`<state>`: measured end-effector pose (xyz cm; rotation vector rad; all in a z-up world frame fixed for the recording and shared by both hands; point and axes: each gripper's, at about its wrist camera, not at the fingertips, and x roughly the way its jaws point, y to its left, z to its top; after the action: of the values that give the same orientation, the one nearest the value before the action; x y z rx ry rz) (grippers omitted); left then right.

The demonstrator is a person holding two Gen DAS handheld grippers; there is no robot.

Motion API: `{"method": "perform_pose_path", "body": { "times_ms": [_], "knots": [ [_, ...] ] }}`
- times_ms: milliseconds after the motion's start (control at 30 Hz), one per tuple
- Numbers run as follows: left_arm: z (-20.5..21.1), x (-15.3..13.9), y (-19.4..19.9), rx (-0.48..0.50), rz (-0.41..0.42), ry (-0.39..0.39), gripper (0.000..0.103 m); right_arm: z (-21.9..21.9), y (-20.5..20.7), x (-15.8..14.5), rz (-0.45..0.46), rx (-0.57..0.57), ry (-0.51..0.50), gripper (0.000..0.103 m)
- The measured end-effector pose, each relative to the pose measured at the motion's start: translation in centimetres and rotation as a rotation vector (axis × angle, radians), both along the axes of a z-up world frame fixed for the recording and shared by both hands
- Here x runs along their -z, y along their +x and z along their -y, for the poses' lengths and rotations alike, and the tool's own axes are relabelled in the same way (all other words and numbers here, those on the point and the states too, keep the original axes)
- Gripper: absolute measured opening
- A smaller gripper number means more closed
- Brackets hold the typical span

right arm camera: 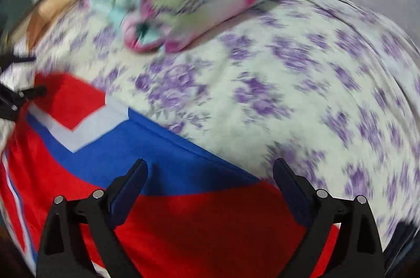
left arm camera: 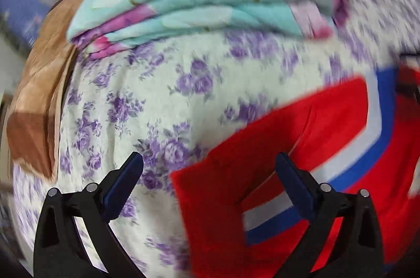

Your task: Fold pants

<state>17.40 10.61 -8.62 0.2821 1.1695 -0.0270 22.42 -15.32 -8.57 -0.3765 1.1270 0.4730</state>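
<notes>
Now we hold both claws spread wide and empty above the red pants [left arm camera: 275, 146], lying on the floral bedsheet [left arm camera: 136, 99]: left gripper [left arm camera: 210, 160] over their edge, right gripper [right arm camera: 210, 165] over the blue stripe [right arm camera: 162, 154], probably releasing between folds

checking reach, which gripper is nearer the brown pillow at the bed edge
Left. The left gripper hangs over the sheet beside the brown pillow; the right gripper is over the red pants, farther away.
</notes>
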Motion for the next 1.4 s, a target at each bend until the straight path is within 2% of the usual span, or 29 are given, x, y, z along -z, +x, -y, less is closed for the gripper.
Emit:
{"method": "perform_pose_path", "body": {
  "times_ms": [100, 167, 200, 267, 333, 433, 500, 533, 600, 667, 767, 900, 1033, 1133, 1300, 1400],
  "knots": [
    [-1.0, 0.5, -0.6, 0.037, -0.011, -0.030, 0.096, 0.8, 1.3, 0.7, -0.027, 0.003, -0.027, 0.097],
    [-1.9, 1.0, -0.2, 0.059, -0.035, -0.116, 0.057, 1.9, 2.4, 1.2, -0.070, 0.031, 0.012, 0.097],
    [-2.1, 1.2, 0.0, 0.062, -0.063, -0.164, 0.055, 2.1, 2.3, 1.4, -0.083, 0.036, 0.028, 0.097],
    [-2.3, 1.4, 0.4, 0.051, -0.064, -0.176, 0.055, 1.9, 2.2, 1.8, -0.103, 0.027, 0.042, 0.096],
    [-1.8, 1.4, 0.6, 0.071, -0.063, -0.162, 0.055, 1.0, 1.4, 2.0, -0.118, -0.035, 0.050, 0.094],
    [-1.2, 1.4, 0.6, 0.117, -0.070, -0.153, 0.053, -0.2, 0.8, 1.7, -0.138, -0.124, 0.058, 0.070],
    [-1.2, 1.3, 0.3, 0.130, -0.072, -0.166, 0.050, 0.0, 1.3, 1.5, -0.149, -0.125, 0.064, 0.051],
    [-1.5, 1.3, 0.5, 0.127, -0.072, -0.180, 0.049, 0.1, 1.7, 1.5, -0.153, -0.122, 0.065, 0.046],
    [-2.0, 1.1, 0.7, 0.120, -0.070, -0.196, 0.045, 0.7, 2.7, 1.4, -0.173, -0.105, 0.096, 0.018],
    [-2.1, 0.4, 0.4, 0.121, -0.058, -0.202, 0.035, 1.1, 3.0, 1.0, -0.184, -0.101, 0.127, 0.008],
    [-2.6, -1.6, -0.8, 0.118, -0.012, -0.257, 0.022, 1.8, 1.1, -1.1, -0.147, -0.104, 0.196, 0.006],
    [-3.3, -4.8, -3.4, 0.115, 0.069, -0.311, 0.022, 3.4, -2.6, -4.9, -0.109, -0.109, 0.326, 0.006],
    [-3.1, -6.8, -6.7, 0.115, 0.121, -0.381, 0.022, 5.5, -6.6, -6.1, -0.117, -0.122, 0.376, 0.006],
    [-2.6, -6.4, -8.2, 0.102, 0.106, -0.395, 0.022, 6.9, -9.4, -5.1, -0.164, -0.115, 0.385, 0.006],
    [-2.9, -3.9, -10.6, 0.044, 0.057, -0.415, 0.022, 6.4, -12.9, -1.1, -0.264, -0.069, 0.371, 0.007],
    [-3.1, -2.9, -11.4, 0.003, 0.038, -0.383, 0.029, 6.0, -13.4, 0.6, -0.288, -0.024, 0.352, 0.010]
  ]
}}
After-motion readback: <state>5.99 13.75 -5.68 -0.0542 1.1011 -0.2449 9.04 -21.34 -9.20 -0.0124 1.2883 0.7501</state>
